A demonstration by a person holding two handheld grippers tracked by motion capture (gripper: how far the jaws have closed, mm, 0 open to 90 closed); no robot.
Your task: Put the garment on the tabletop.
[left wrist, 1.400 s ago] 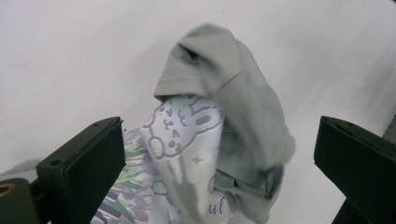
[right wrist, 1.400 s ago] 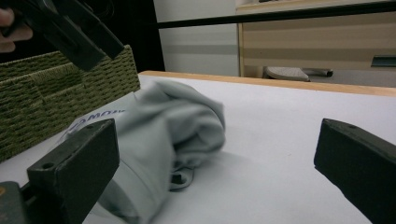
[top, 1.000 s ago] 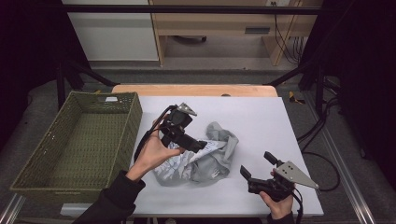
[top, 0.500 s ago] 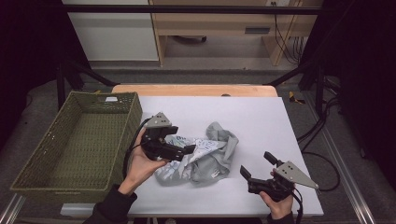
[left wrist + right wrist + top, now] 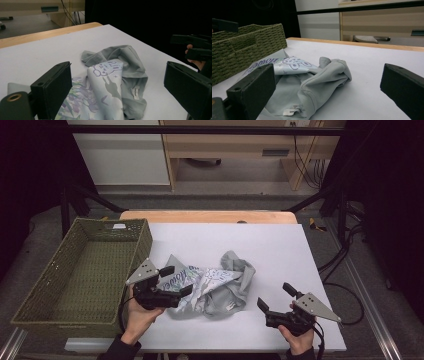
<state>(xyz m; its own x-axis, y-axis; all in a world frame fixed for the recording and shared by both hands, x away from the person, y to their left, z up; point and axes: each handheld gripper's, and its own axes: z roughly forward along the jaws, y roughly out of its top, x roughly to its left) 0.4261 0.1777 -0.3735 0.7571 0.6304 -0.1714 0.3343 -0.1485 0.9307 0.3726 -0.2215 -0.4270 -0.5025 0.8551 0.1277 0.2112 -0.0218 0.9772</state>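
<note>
Progress looked slight: the grey printed garment (image 5: pixel 212 287) lay crumpled at the centre of the high view on the white table (image 5: pixel 300 250), unheld, with the woven basket (image 5: pixel 30 307) at the left holding nothing. The left gripper (image 5: pixel 176 280) hovered at its near edge, jaws spread; the right gripper (image 5: pixel 276 296) stood apart, lower right, also spread. Folds hid the garment's shape and most of its print.

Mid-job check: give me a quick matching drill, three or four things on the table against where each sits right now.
Things:
1. basket
2. crumpled shirt
3. left tongs
4. right tongs

Places:
A. open, at the shirt's left edge
B. table's left side
C. open, right of the shirt, clear of it
D. middle of the table

Pairs: 1-B, 2-D, 3-A, 4-C
</note>
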